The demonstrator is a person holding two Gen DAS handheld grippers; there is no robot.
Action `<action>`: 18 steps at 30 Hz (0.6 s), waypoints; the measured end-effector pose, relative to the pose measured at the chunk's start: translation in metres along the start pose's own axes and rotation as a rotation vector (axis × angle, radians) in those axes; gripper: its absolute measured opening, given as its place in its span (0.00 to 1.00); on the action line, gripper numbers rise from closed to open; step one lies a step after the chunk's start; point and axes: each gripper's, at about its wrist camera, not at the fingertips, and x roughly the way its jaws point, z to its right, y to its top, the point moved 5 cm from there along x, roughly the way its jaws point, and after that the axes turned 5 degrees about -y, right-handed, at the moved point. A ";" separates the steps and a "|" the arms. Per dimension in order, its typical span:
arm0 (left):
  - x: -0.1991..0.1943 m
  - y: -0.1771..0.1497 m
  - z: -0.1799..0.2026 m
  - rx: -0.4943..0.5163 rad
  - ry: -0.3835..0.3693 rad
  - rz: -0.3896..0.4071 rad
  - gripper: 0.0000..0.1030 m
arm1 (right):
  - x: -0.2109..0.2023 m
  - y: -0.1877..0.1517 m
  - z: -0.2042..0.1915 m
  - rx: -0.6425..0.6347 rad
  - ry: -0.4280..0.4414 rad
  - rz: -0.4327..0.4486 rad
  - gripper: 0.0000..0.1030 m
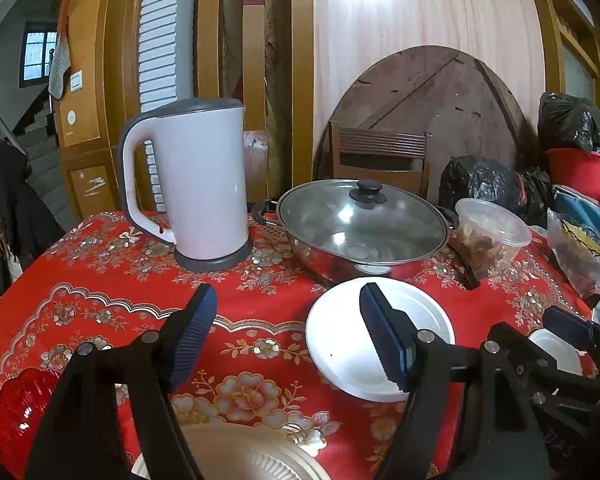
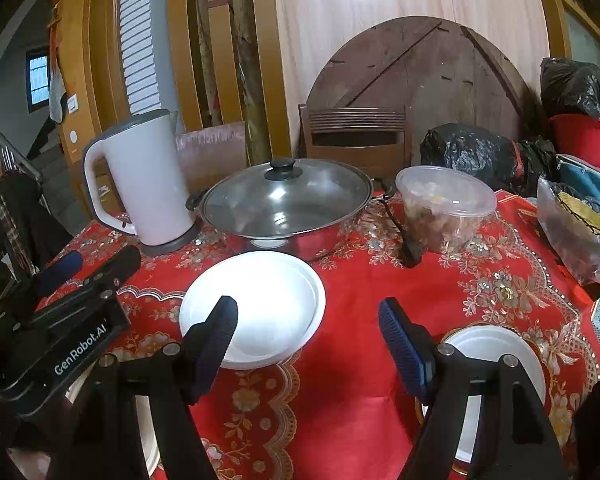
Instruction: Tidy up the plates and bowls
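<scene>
A white bowl (image 1: pixel 348 344) (image 2: pixel 268 300) sits on the red flowered tablecloth (image 1: pixel 100 280) in front of the pot. My left gripper (image 1: pixel 290 336) hangs open just left of the bowl, its right finger (image 1: pixel 384 336) over the bowl's middle and nothing between the pads. My right gripper (image 2: pixel 310 344) is open too, its left finger (image 2: pixel 216 340) over the bowl's near rim. A small white plate (image 2: pixel 496 348) (image 1: pixel 556 350) lies on a gold-rimmed plate under the right gripper's right finger. A gold-toned plate (image 1: pixel 240 452) lies below the left gripper. Each gripper shows in the other's view: the right gripper (image 1: pixel 568 328) and the left gripper (image 2: pixel 96 264).
A white electric kettle (image 1: pixel 196 184) and a steel pot with a glass lid (image 1: pixel 360 224) stand at the back. A lidded plastic food tub (image 2: pixel 444 208), a clear bag (image 2: pixel 576 228), black bags and a red bucket (image 1: pixel 580 168) crowd the right. A red glass dish (image 1: pixel 20 408) sits near left.
</scene>
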 end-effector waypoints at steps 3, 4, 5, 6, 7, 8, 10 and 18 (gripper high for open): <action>0.001 0.000 0.000 0.004 0.006 0.000 0.71 | 0.001 -0.001 0.000 0.005 0.004 -0.005 0.73; 0.001 -0.001 0.000 0.005 0.007 -0.001 0.71 | 0.002 -0.001 0.000 0.005 0.005 -0.008 0.73; 0.001 -0.001 0.000 0.006 0.009 0.000 0.71 | 0.002 -0.001 0.000 0.004 0.003 -0.010 0.73; 0.002 -0.001 -0.001 0.005 0.012 0.002 0.71 | 0.003 -0.002 0.000 0.002 0.002 -0.012 0.73; 0.002 -0.001 -0.001 0.005 0.012 0.000 0.71 | 0.004 -0.003 0.000 0.001 0.002 -0.015 0.73; 0.003 -0.001 -0.001 0.005 0.012 -0.001 0.71 | 0.005 -0.003 0.000 0.000 0.002 -0.017 0.73; 0.004 -0.002 -0.001 0.007 0.016 -0.002 0.71 | 0.006 -0.004 0.000 0.001 0.003 -0.020 0.73; 0.030 -0.003 -0.006 -0.012 -0.005 -0.106 0.71 | 0.013 -0.006 0.000 -0.004 0.007 -0.039 0.74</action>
